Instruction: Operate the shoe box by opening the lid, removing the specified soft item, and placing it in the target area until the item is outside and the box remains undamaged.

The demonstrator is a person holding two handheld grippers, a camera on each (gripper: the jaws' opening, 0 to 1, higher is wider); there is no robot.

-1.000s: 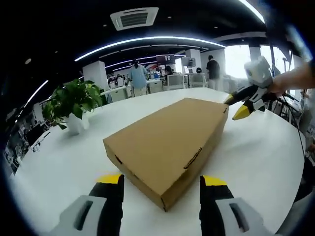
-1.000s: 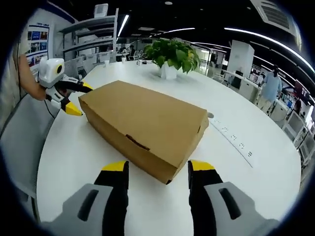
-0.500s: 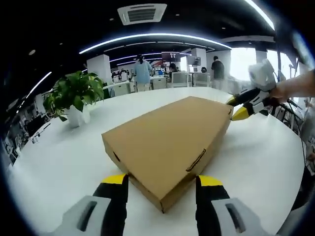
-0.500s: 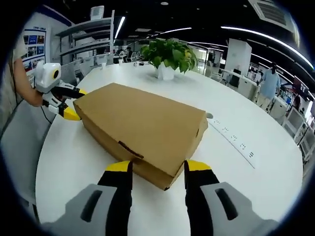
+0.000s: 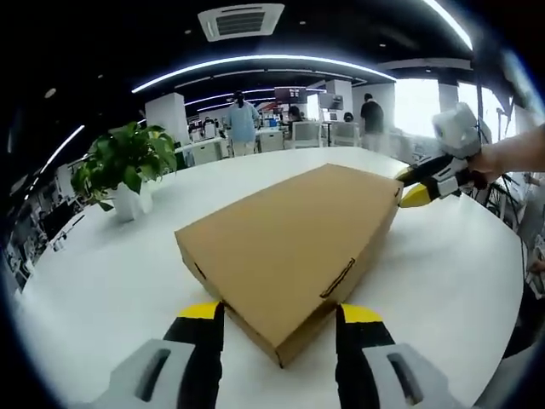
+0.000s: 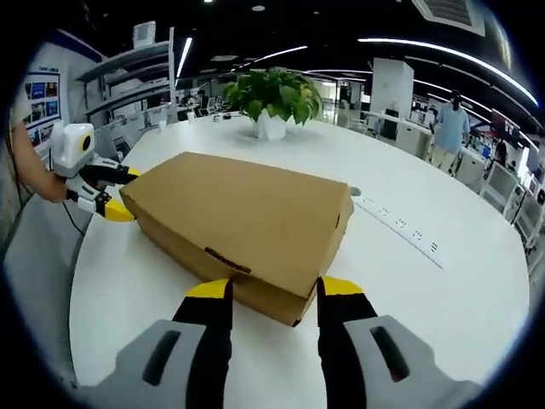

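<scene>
Closed brown cardboard shoe box point(image 5: 289, 243) lying flat on white round table point(image 5: 102, 281), one corner between spread left gripper point(image 5: 277, 319), opposite corner between spread right gripper point(image 6: 266, 294). Best to hook lid edge gently, lifting evenly without creasing.

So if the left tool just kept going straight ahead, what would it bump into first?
The left tool would most likely meet the near corner of the closed brown cardboard shoe box first. That corner sits right between its open yellow-tipped jaws, though whether they already touch it is unclear.
</scene>
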